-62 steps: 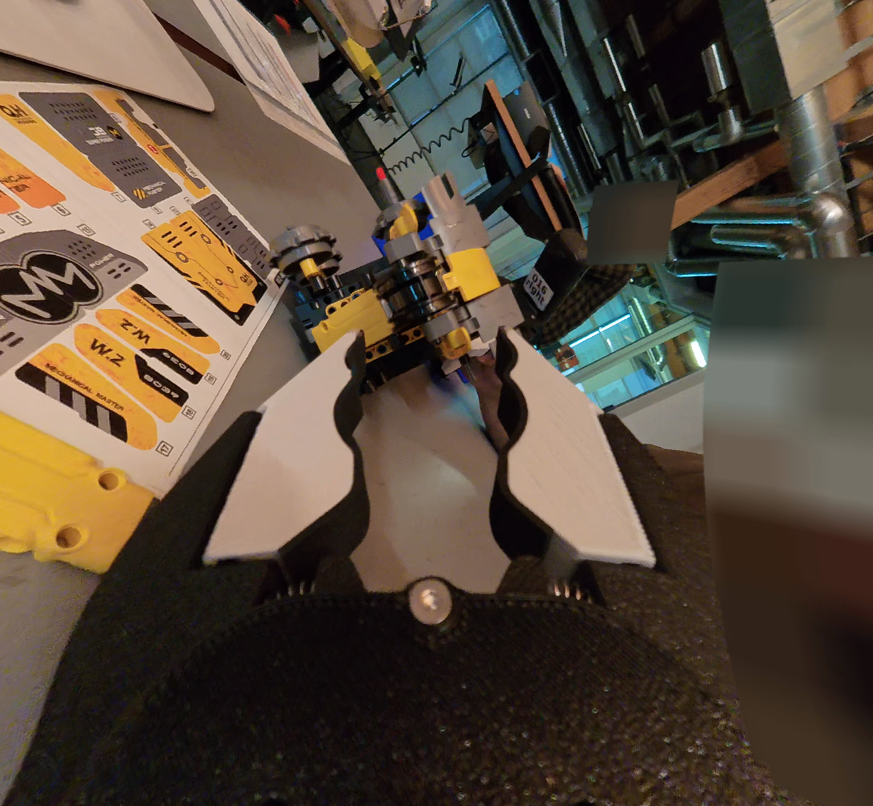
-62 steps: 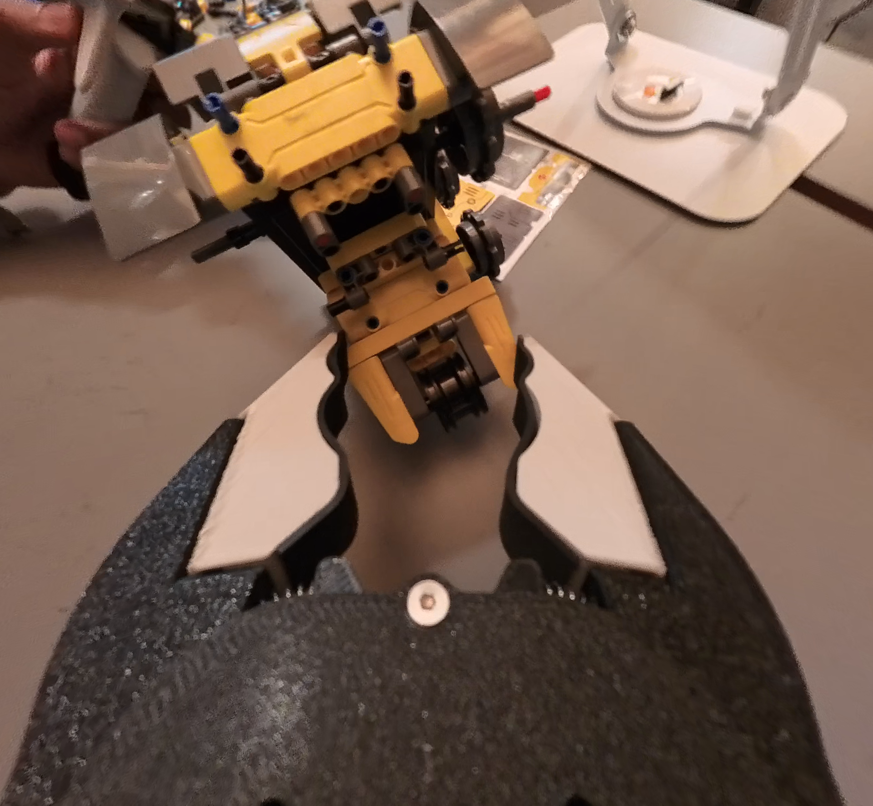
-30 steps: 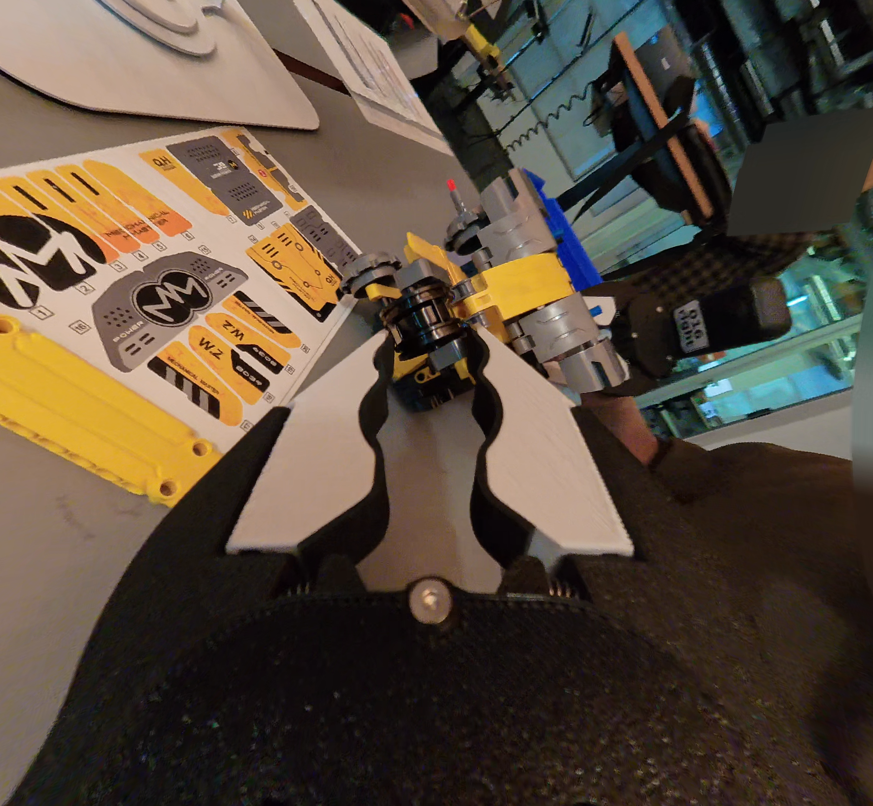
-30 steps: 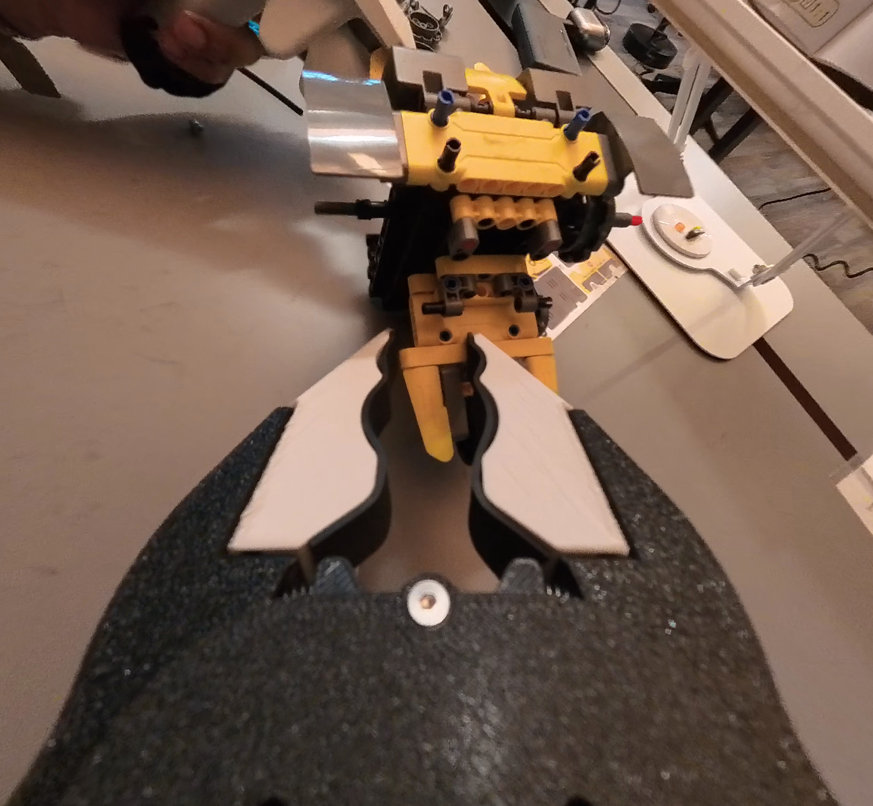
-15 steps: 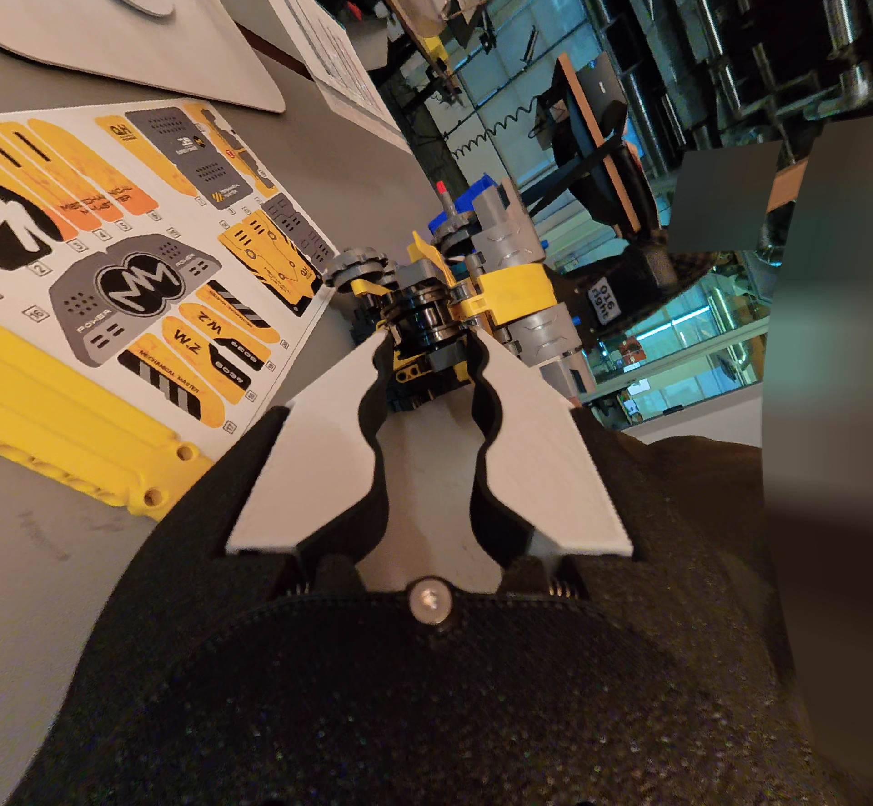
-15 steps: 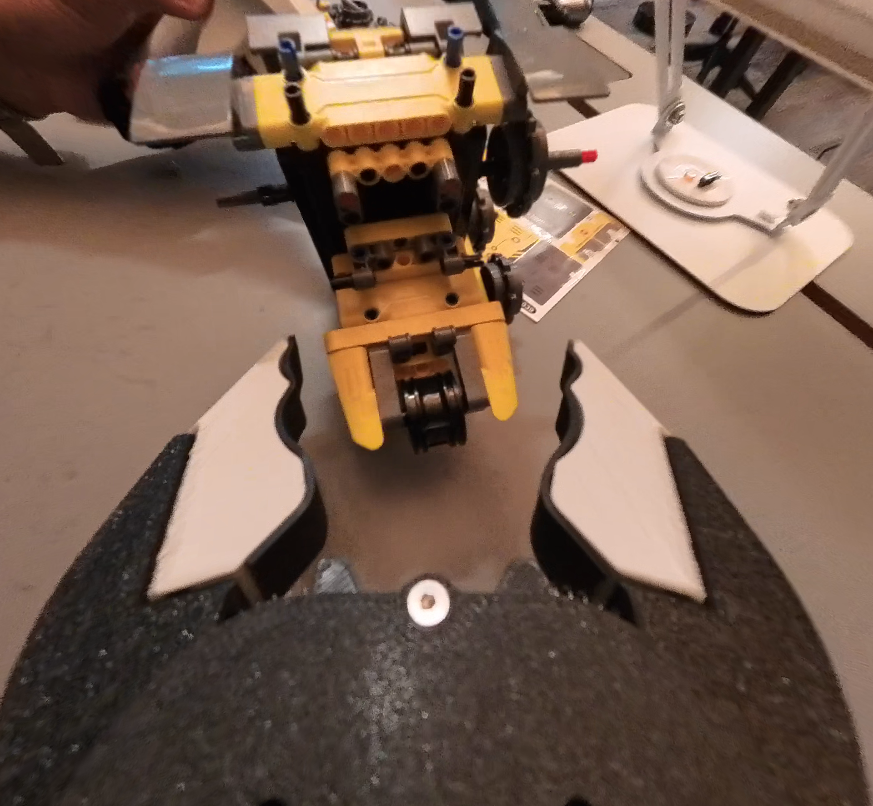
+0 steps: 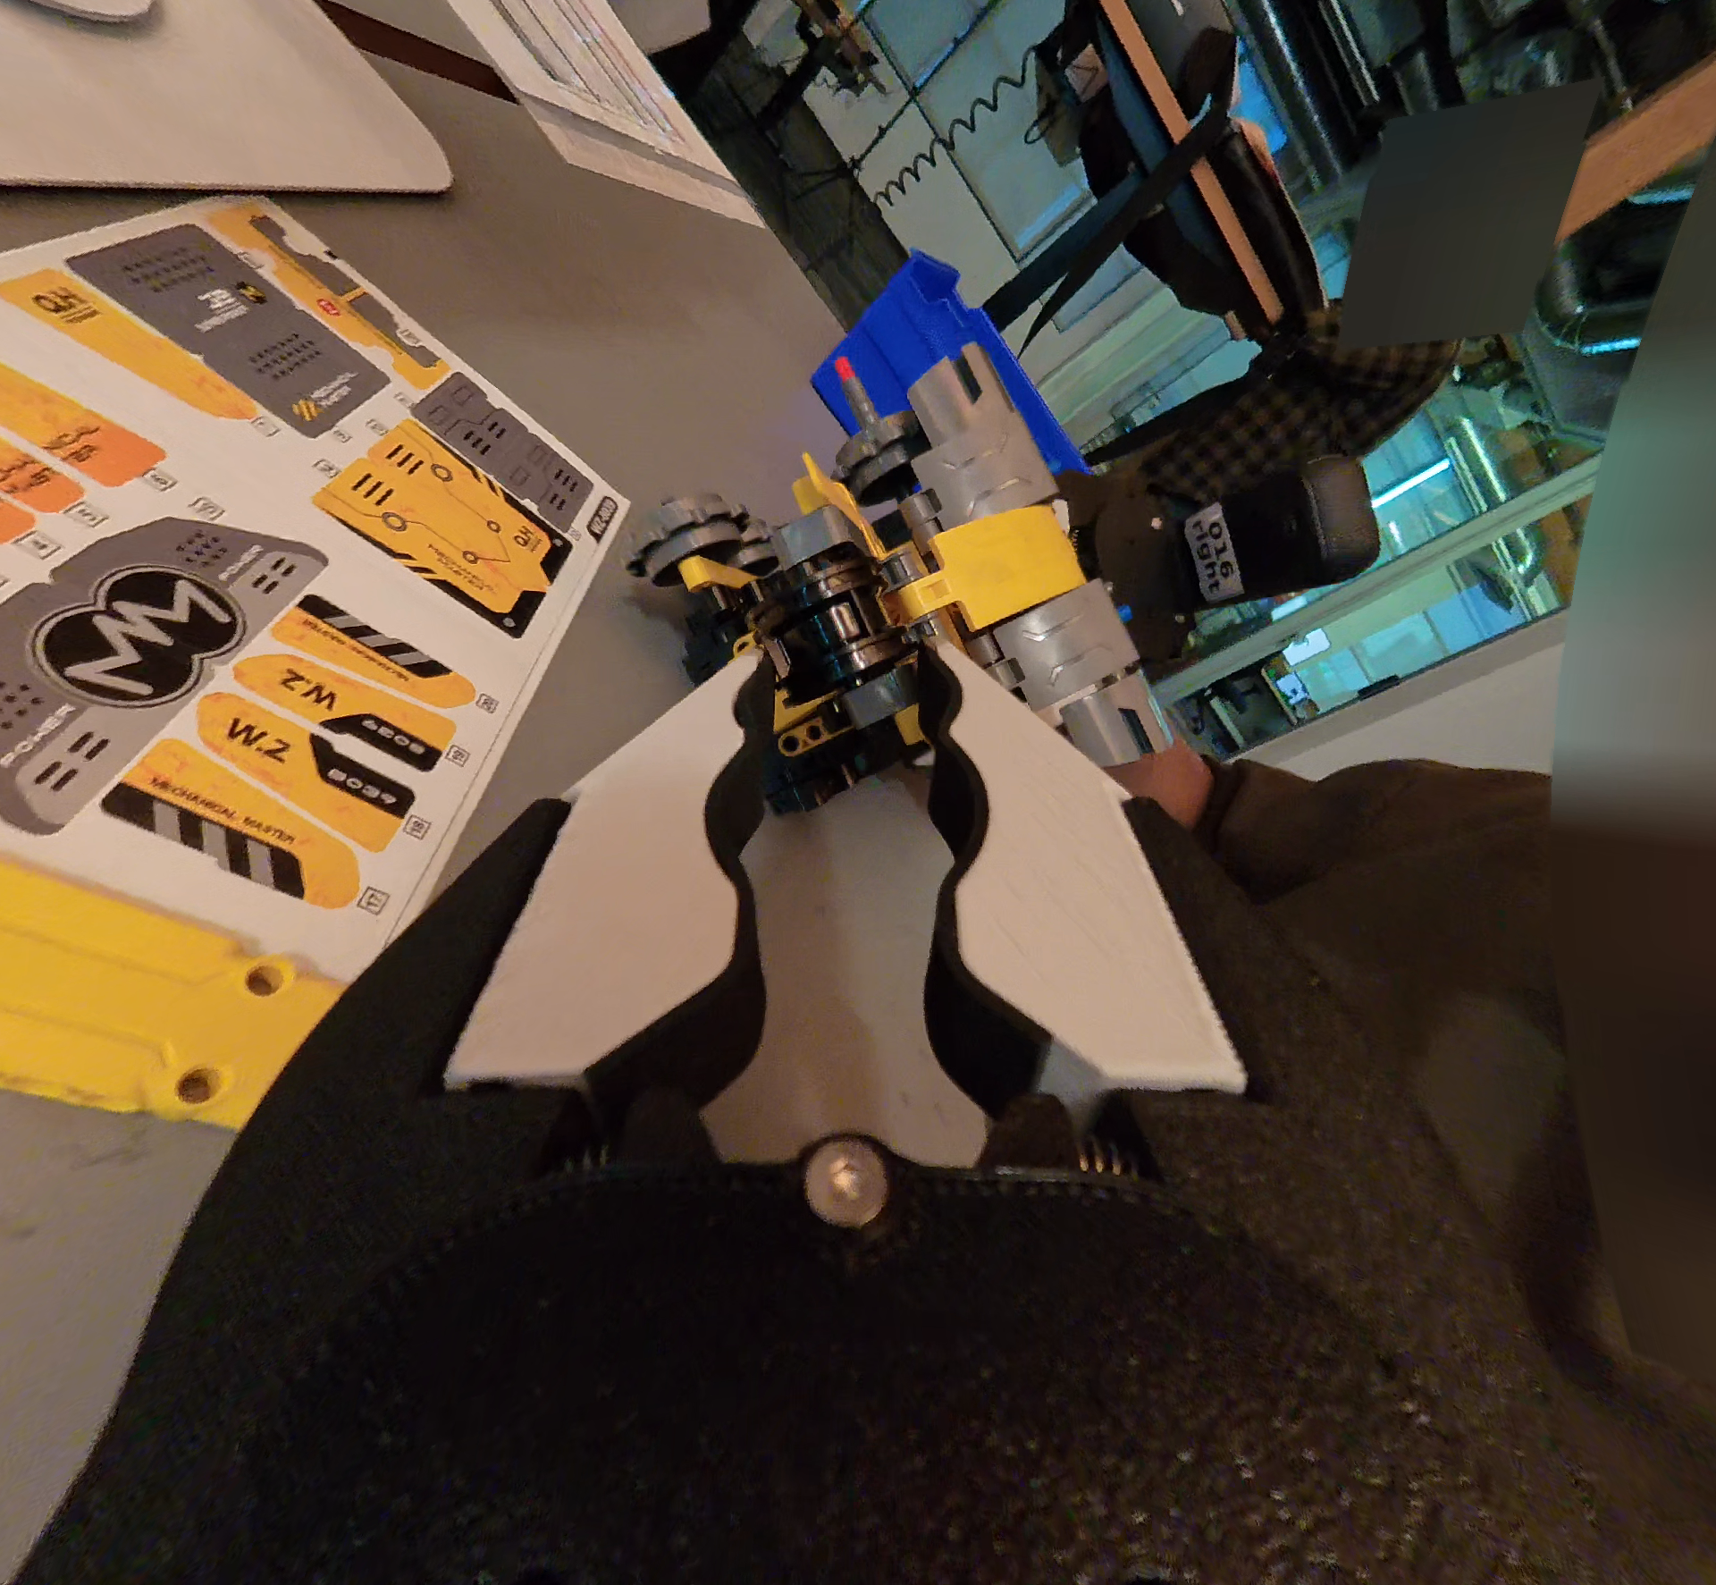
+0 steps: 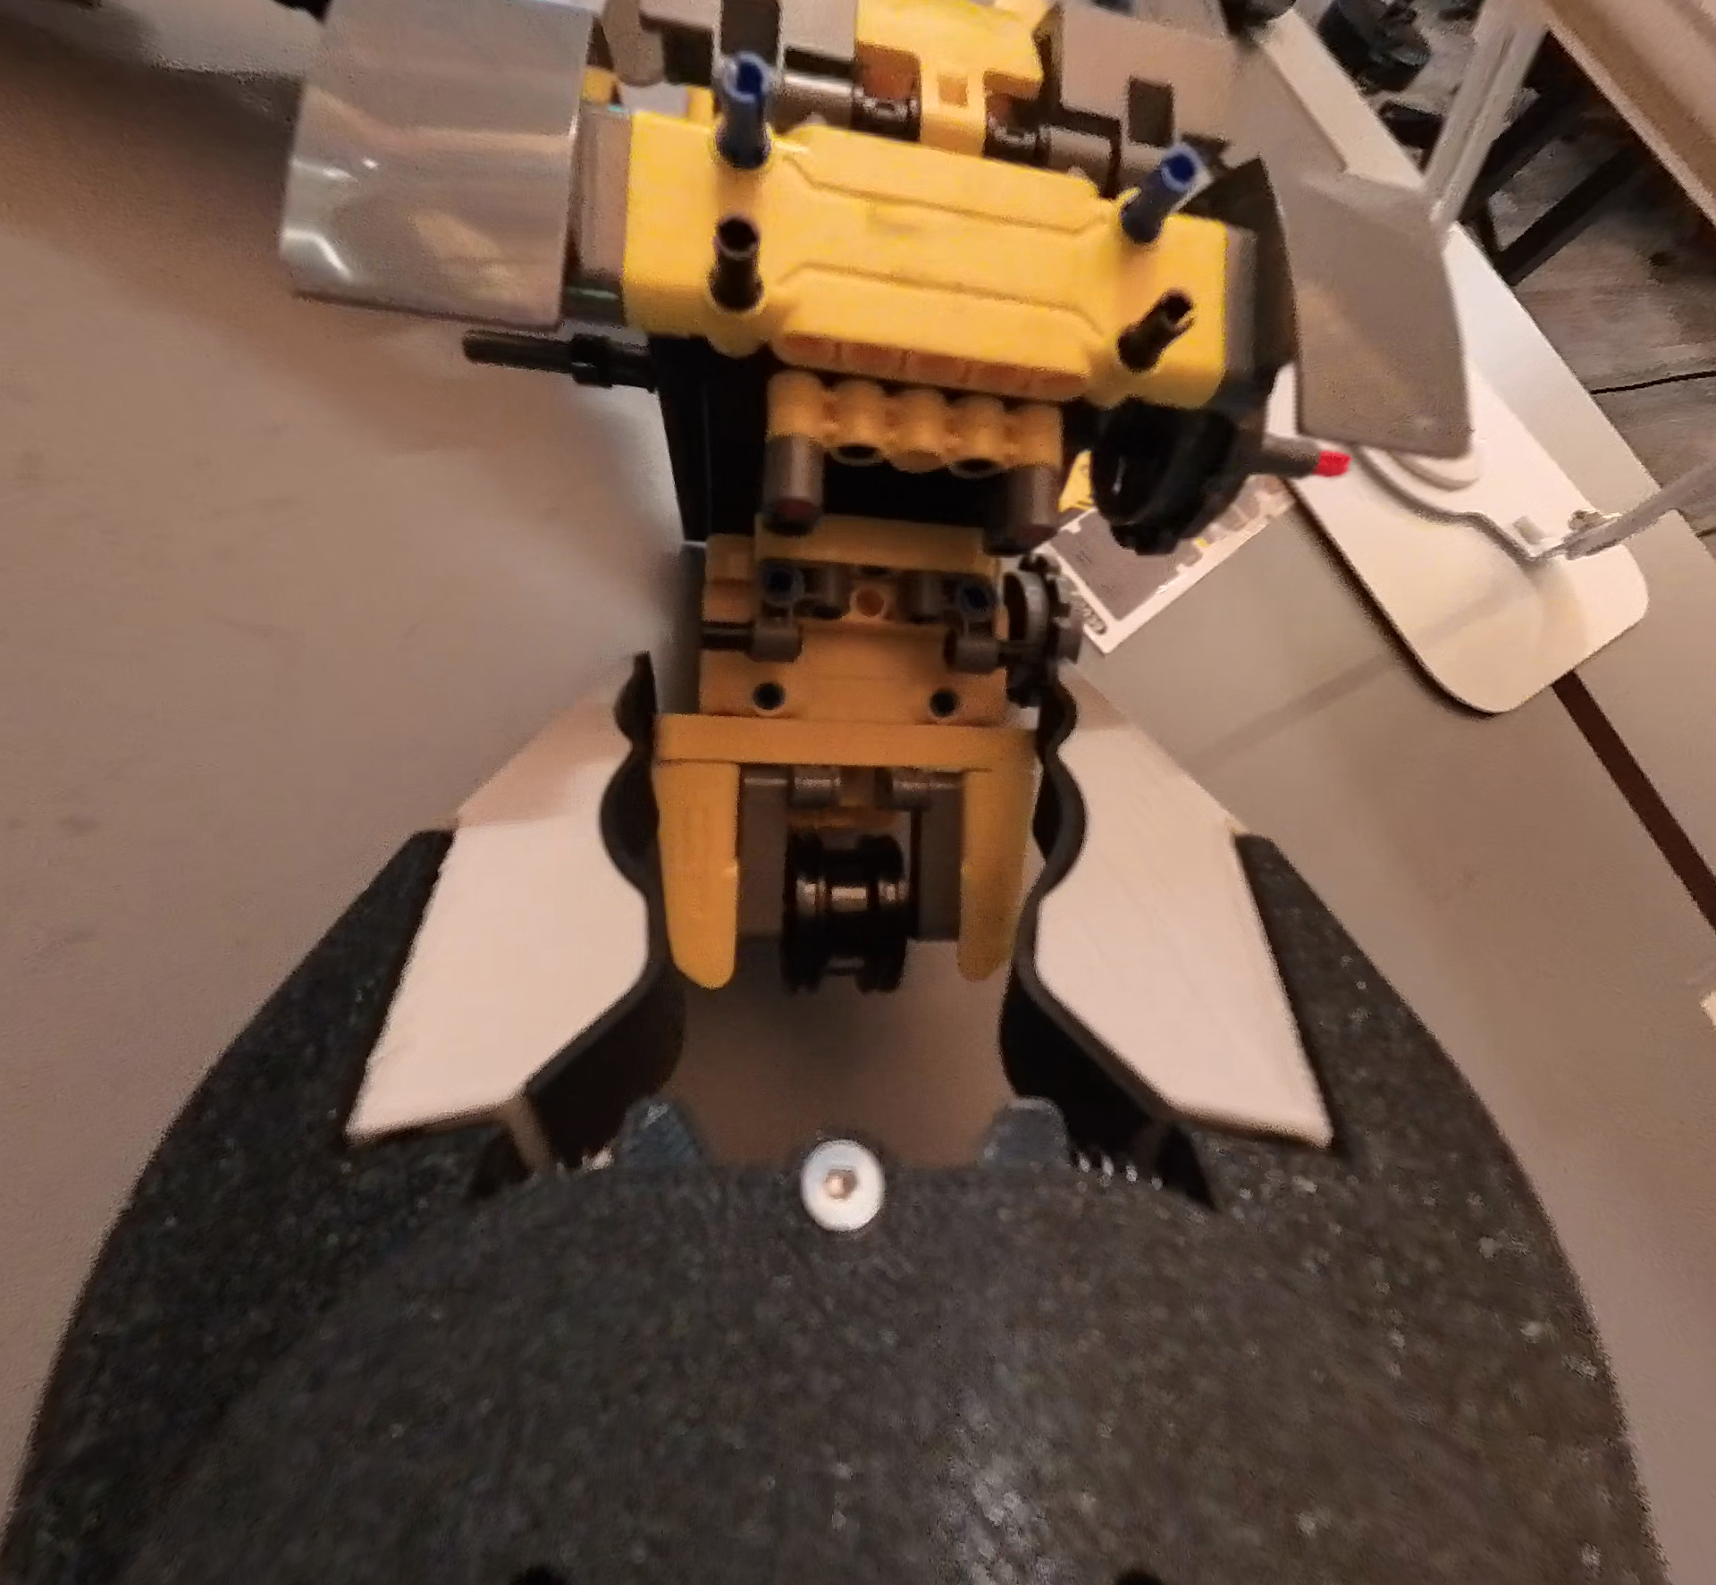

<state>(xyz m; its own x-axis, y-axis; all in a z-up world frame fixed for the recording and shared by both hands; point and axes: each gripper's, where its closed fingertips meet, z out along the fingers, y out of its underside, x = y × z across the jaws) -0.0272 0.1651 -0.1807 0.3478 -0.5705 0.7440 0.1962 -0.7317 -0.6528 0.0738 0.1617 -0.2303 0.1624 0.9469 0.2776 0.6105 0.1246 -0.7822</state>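
Between both pairs of fingers sits a yellow, black and grey brick-built model [image 8: 891,444], raised off the grey worktop [image 8: 232,612] and gripped from two sides. Its narrow yellow end, with a small black wheel [image 8: 840,913] set in a fork, lies inside the right gripper [image 8: 840,704], whose fingers [image 8: 520,918] press against the yellow flanks — closed on the model. At the model's far end, silver-grey curved panels [image 8: 427,147] flare out to either side, and a thin axle with a red tip [image 8: 1305,458] sticks out to the right.

From the other side, the left gripper [image 7: 840,691] has its fingers [image 7: 631,881] drawn in around a black drum-like hub [image 7: 836,626] on the model, clamping it. A grey gear [image 7: 692,533] projects from the model just beside the left fingertip. Beyond the model the right gripper's dark handle shows, held by a person's hand [image 7: 1170,774] in a dark sleeve.

Flat on the worktop to the left of the model lies a sticker sheet [image 7: 279,565] in yellow, grey and black, with a long yellow perforated beam [image 7: 139,1020] resting along its near edge. Farther off stands a white stand base [image 8: 1486,593], and a blue bin [image 7: 919,333] sits behind the model.
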